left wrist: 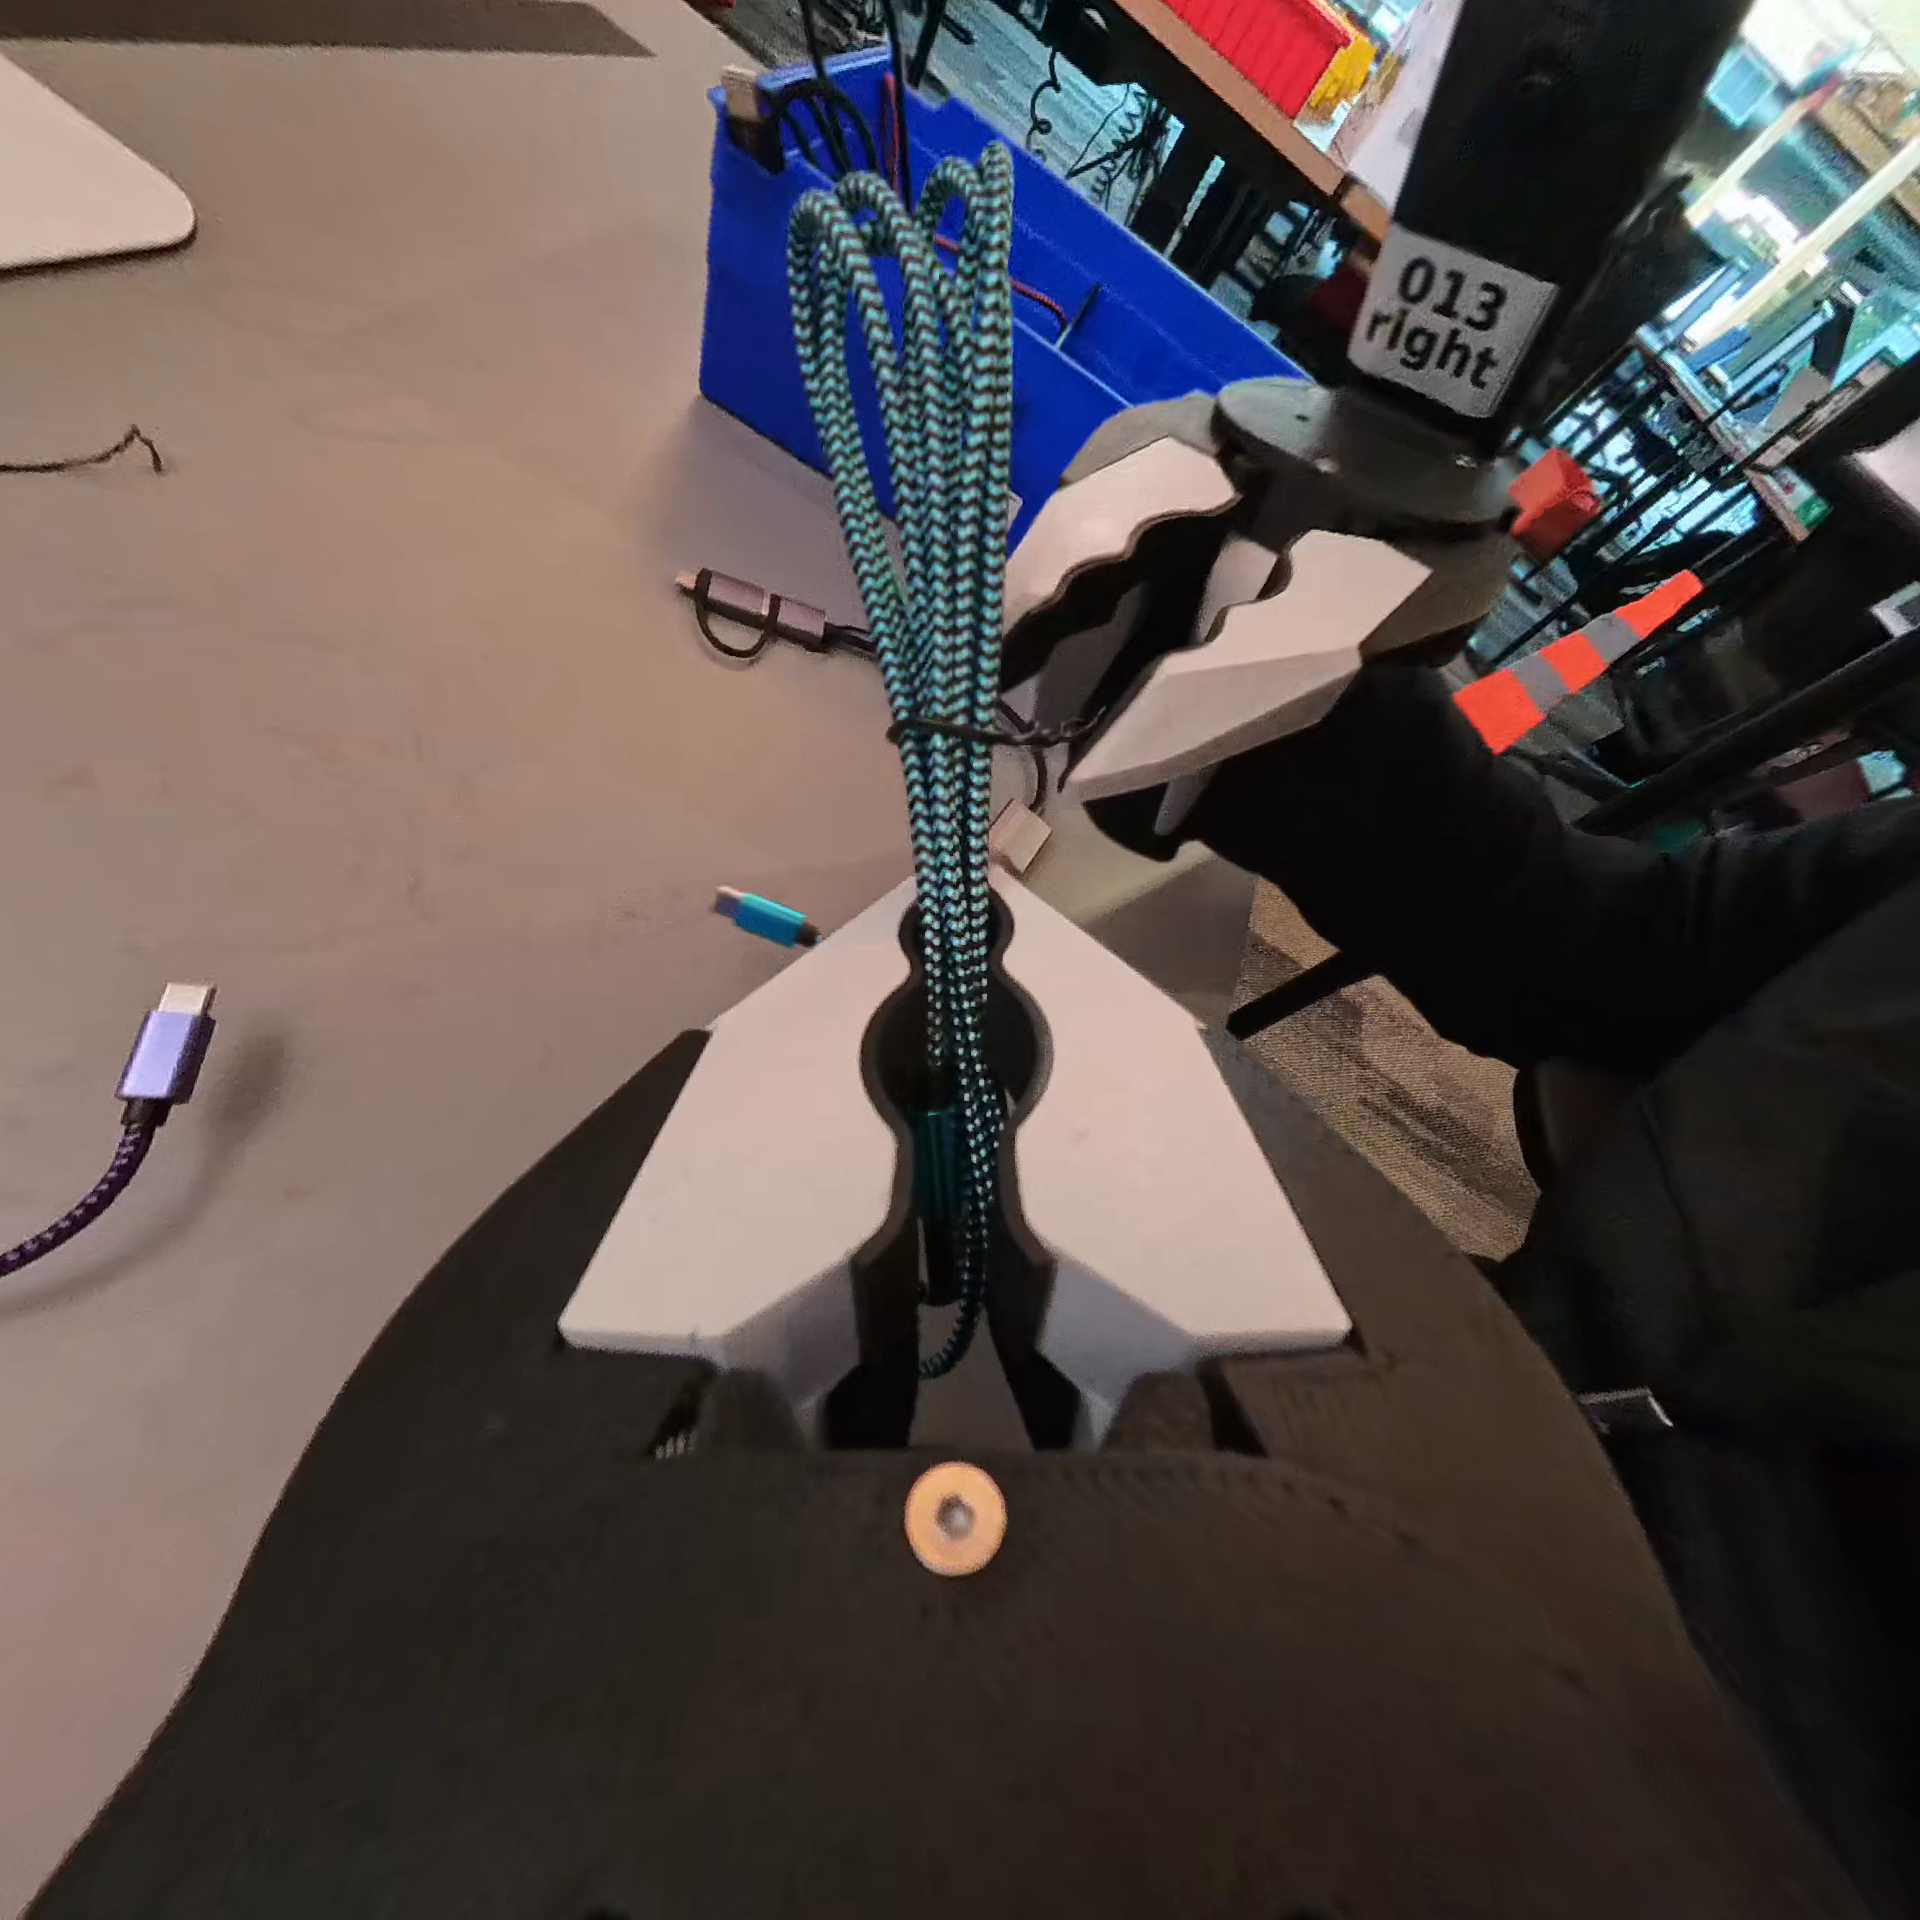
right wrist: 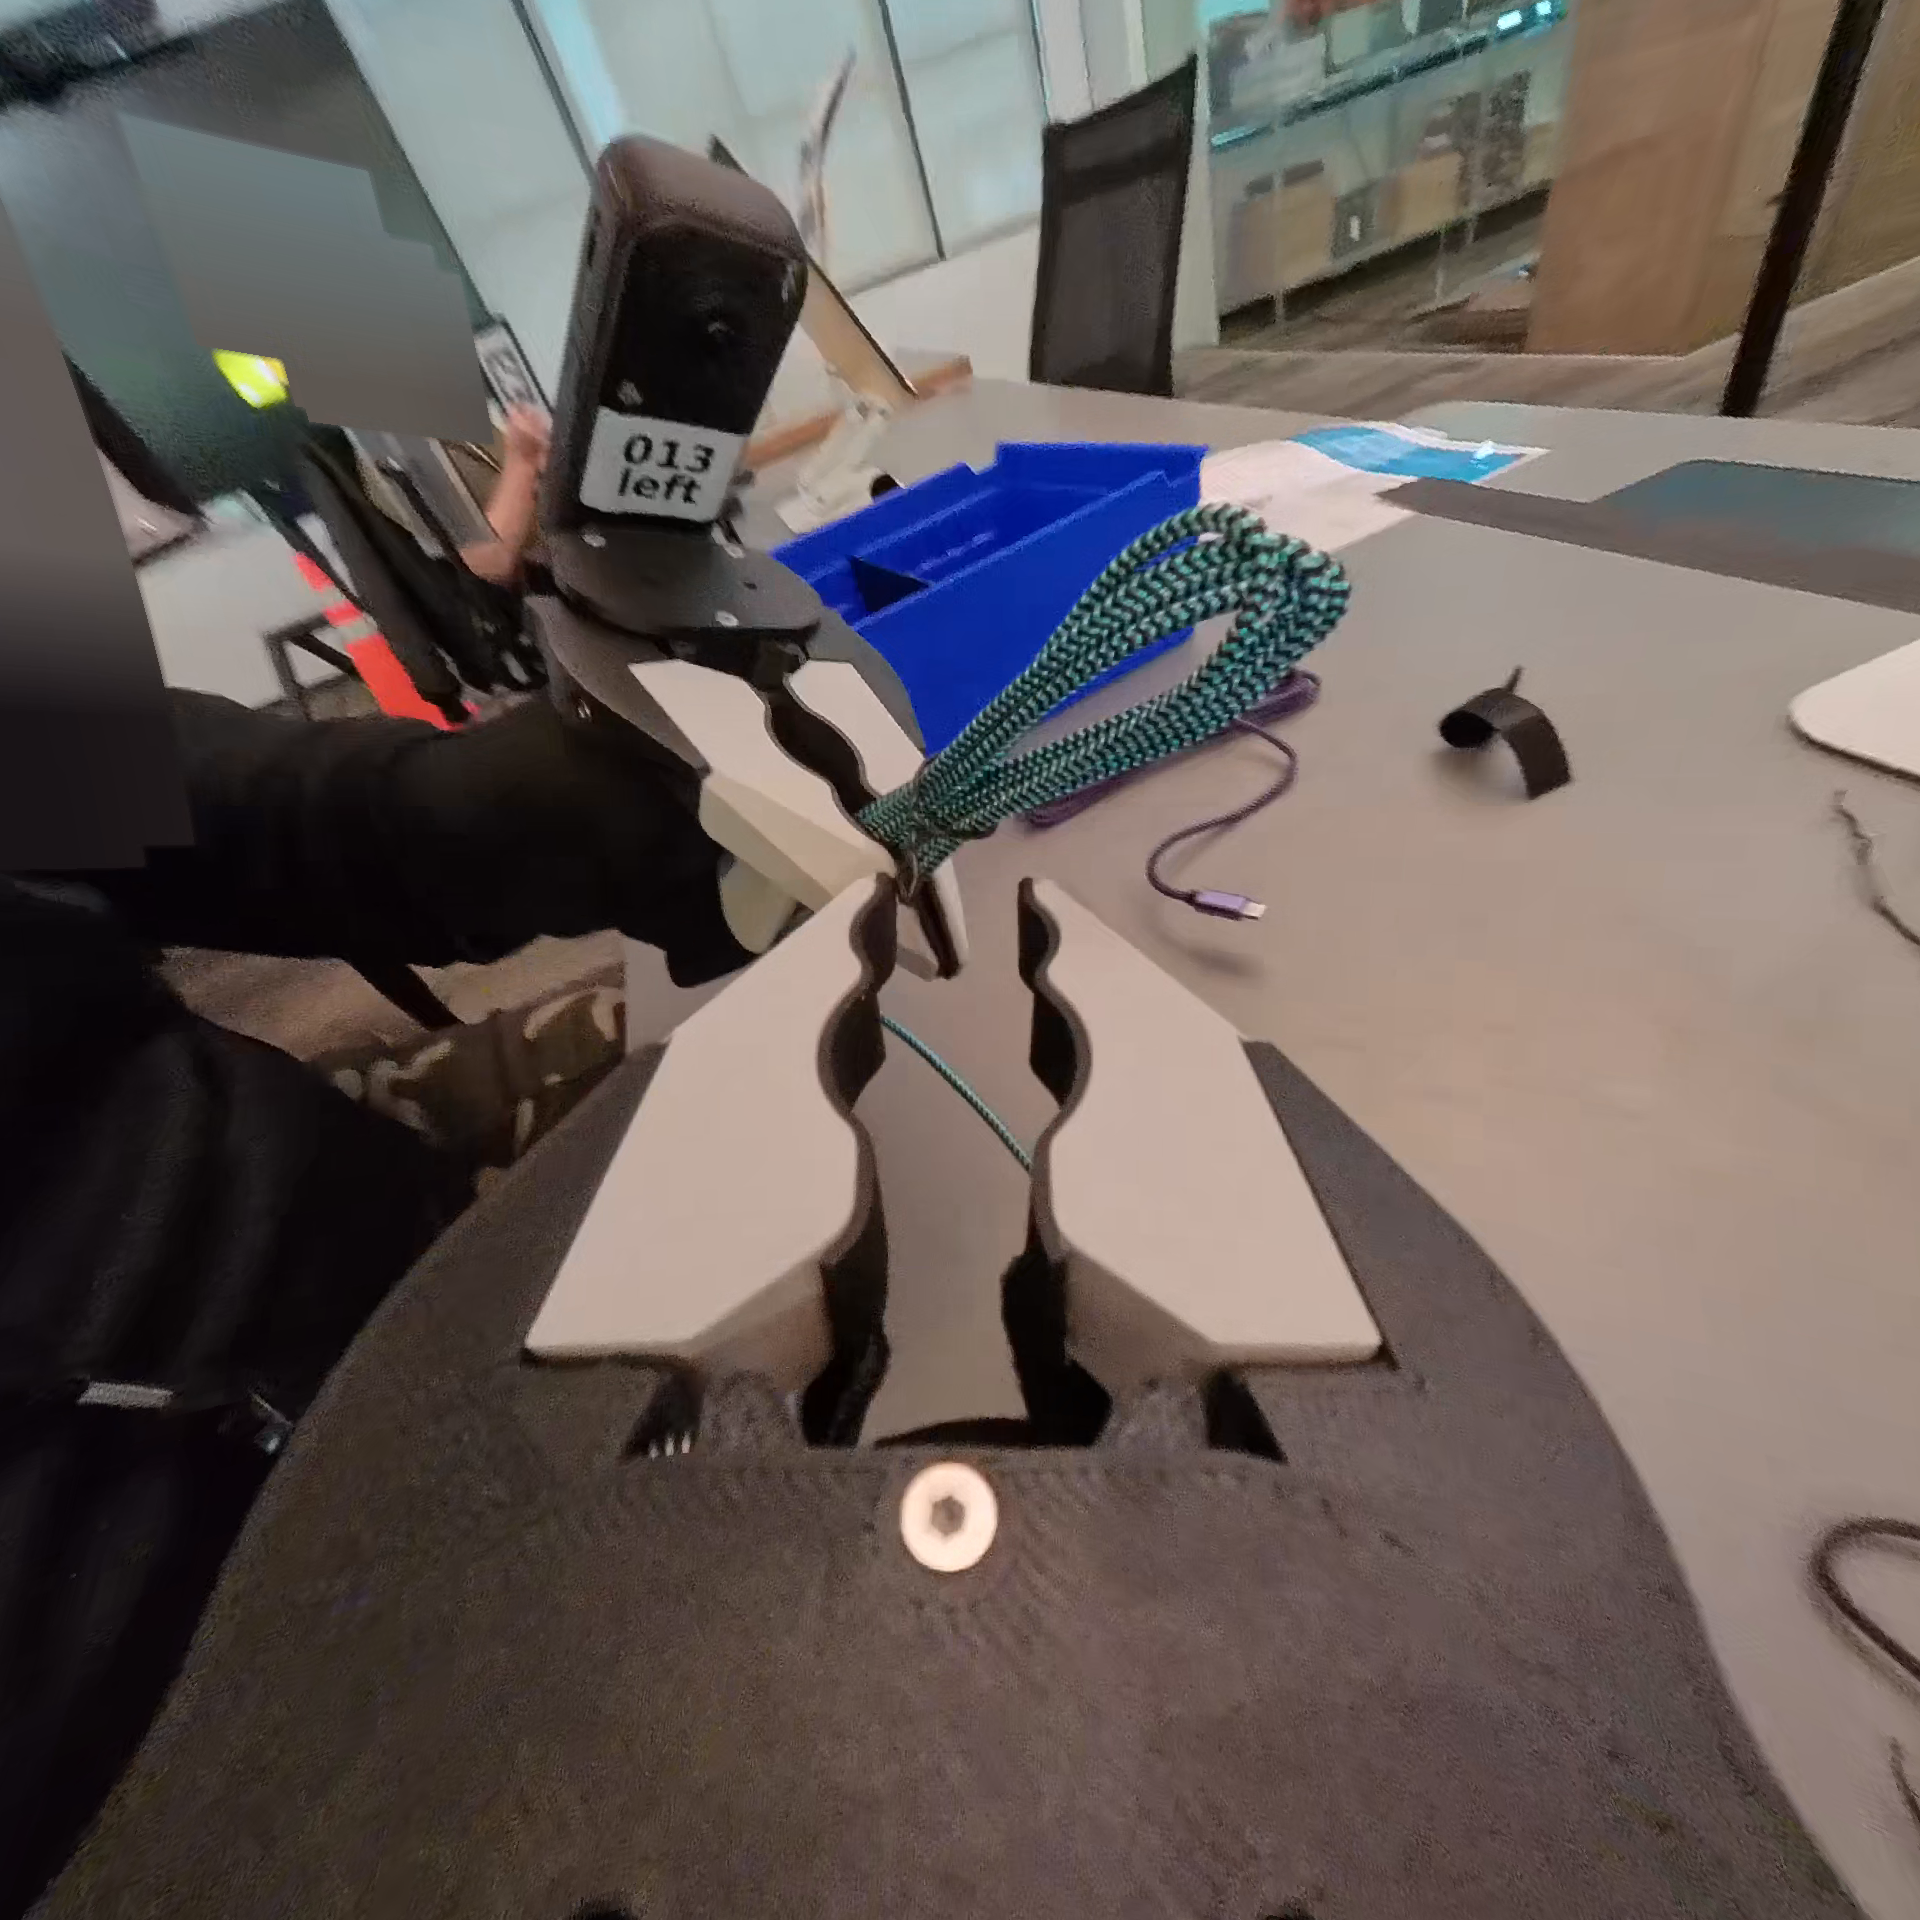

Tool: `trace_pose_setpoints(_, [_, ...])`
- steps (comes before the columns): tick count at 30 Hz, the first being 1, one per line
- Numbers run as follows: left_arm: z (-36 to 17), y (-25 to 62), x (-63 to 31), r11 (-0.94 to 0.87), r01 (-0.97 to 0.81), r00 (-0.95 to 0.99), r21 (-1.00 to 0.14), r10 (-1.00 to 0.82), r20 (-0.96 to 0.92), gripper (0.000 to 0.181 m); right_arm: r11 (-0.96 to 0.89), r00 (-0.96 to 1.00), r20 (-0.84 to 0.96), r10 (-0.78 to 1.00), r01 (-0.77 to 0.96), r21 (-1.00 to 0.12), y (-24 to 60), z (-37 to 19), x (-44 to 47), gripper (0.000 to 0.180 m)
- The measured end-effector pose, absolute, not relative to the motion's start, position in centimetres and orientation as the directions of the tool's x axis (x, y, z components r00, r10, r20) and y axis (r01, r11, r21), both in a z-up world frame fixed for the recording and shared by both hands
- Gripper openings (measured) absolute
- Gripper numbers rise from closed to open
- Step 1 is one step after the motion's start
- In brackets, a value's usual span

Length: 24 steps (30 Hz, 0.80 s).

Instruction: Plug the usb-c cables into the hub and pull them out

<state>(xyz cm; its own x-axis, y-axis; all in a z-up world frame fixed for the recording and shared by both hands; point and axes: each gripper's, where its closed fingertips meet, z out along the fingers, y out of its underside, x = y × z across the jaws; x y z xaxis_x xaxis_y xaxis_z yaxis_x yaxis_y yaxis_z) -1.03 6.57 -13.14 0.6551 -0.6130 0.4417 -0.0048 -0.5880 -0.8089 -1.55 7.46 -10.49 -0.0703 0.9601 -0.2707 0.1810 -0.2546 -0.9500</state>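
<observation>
The left claw (left wrist: 954, 935) is clamped on a bundled teal braided cable (left wrist: 914, 436), held up near the desk's (left wrist: 416, 520) edge, while the right claw (right wrist: 951, 904) stands apart, its tips at the black tie (left wrist: 940, 732) round the bundle. Farther along the desk lie a purple cable (right wrist: 1210, 878) and a blue bin (right wrist: 997, 603).

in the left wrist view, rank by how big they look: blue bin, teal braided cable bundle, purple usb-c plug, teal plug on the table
1. blue bin
2. teal braided cable bundle, much nearer the camera, so this order is unsure
3. purple usb-c plug
4. teal plug
</observation>
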Motion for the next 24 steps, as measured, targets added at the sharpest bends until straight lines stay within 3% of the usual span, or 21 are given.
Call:
trace_pose_setpoints(10, [-13.2, 6.6, -0.9, -0.566, -0.029, 0.666, -0.824, -0.626, 0.406, 0.002, -0.296, -0.137, -0.315, 0.939, 0.142, -0.945, 6.5, -9.5, -1.5, 0.002])
trace_pose_setpoints(16, [-13.3, 6.5, -0.8, -0.567, -0.037, 0.669, -0.823, -0.626, 0.401, 0.002, -0.306, -0.142, -0.327, 0.934, 0.149, -0.94, 6.5, -9.9, -1.5, 0.0])
trace_pose_setpoints(19, [-13.2, 6.4, -0.6, -0.619, 0.014, 0.631, -0.785, -0.603, 0.487, 0.002, -0.104, -0.06, -0.117, 0.991, 0.185, -0.977, 6.9, -10.0, -1.4, 0.0])
trace_pose_setpoints(21, [-13.3, 6.4, -0.5, -0.676, 0.068, 0.588, -0.734, -0.567, 0.577, 0.002, 0.144, 0.009, 0.151, 0.988, 0.262, -0.954, 7.3, -10.4, -1.4, 0.0])
trace_pose_setpoints(23, [-13.7, 6.4, -0.4, -0.733, 0.117, 0.54, -0.67, -0.519, 0.662, 0.002, 0.446, 0.052, 0.505, 0.861, 0.398, -0.801, 8.1, -10.9, -1.3, 0.0])
trace_pose_setpoints(24, [-13.8, 6.4, -0.3, -0.76, 0.145, 0.508, -0.634, -0.493, 0.707, 0.002, 0.601, 0.031, 0.693, 0.72, 0.471, -0.646, 8.3, -11.1, -1.3, 0.0])
